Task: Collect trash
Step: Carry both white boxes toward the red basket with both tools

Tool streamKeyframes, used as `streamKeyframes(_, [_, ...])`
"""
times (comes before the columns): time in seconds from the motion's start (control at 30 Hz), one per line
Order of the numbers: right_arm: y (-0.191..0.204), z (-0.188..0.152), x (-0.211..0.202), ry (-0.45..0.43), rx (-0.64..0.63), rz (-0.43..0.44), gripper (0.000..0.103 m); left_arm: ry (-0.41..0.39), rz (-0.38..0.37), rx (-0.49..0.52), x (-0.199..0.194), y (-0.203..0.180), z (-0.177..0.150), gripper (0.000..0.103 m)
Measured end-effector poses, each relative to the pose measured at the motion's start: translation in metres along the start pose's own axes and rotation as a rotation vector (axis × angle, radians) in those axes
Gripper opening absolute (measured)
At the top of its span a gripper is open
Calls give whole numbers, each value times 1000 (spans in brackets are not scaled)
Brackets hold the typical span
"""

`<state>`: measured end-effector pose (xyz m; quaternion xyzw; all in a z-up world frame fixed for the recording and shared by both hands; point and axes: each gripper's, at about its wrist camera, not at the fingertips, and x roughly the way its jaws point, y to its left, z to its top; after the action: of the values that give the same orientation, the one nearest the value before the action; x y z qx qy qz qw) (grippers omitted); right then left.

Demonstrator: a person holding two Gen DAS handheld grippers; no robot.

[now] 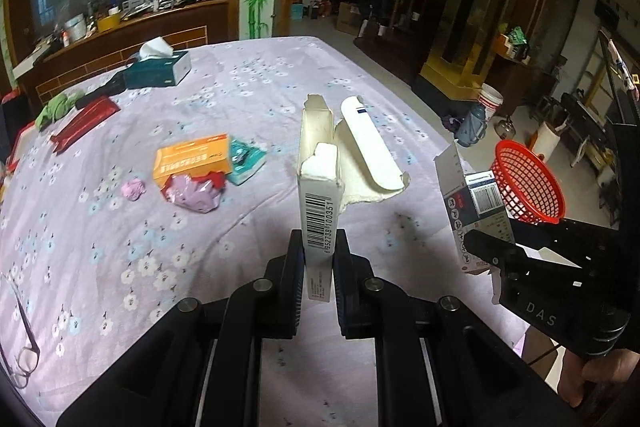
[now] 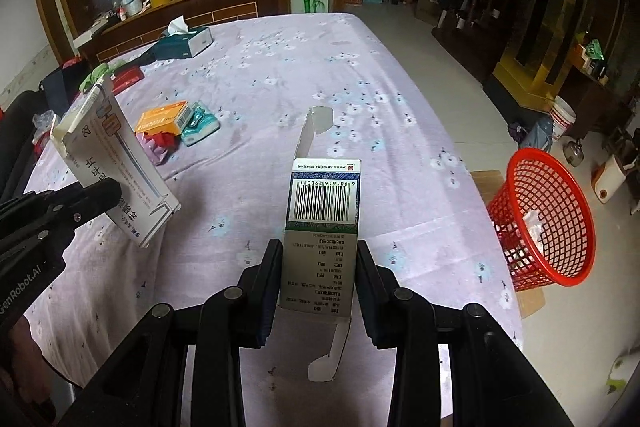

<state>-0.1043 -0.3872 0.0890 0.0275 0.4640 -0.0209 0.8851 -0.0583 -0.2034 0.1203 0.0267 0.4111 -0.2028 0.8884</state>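
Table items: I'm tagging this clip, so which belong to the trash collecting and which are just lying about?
Job:
left gripper with white carton
right gripper with green-edged carton
red basket
orange box
pink wrapper

Lying about:
tissue box
glasses

Red mesh basket [image 2: 548, 223]; lilac flower-print tablecloth [image 2: 288, 75]; orange box [image 1: 194, 159].

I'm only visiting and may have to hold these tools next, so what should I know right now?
Left tool: shut on a torn white carton.
Right tool: shut on a green-and-white box.
Red basket stands on the floor off the table's right edge, with some white scrap inside.
Left to do: drop both, then fetch the orange box, pink wrappers and teal packet.
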Motion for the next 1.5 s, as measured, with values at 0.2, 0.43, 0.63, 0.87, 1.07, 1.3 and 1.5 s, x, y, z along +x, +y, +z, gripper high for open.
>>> streamKeyframes(0.2, [-10,-1,-7,-15,12,-3,37,-9,-9,30,-2,-15,3,13])
streamKeyframes(0.43, [-17,1,-13,-36,15,1,37,-29,-11,42,-5,-25,9,13])
streamKeyframes(0.63, [-23,4,-11,-39,4,18,37,-45,2,40,-8,-32,13,13])
streamKeyframes(0.87, [-33,7,-7,-31,-31,49,37,-49,28,5,-5,-40,15,13])
streamKeyframes(1.07, [-43,9,-1,-19,-81,95,37,-49,70,-40,-4,-50,13,13])
streamKeyframes(1.3, [-47,1,9,18,-126,173,37,-21,162,-106,-10,-53,0,13])
streamKeyframes(1.5, [-37,0,13,27,-116,203,37,-8,187,-108,-14,-45,-7,13])
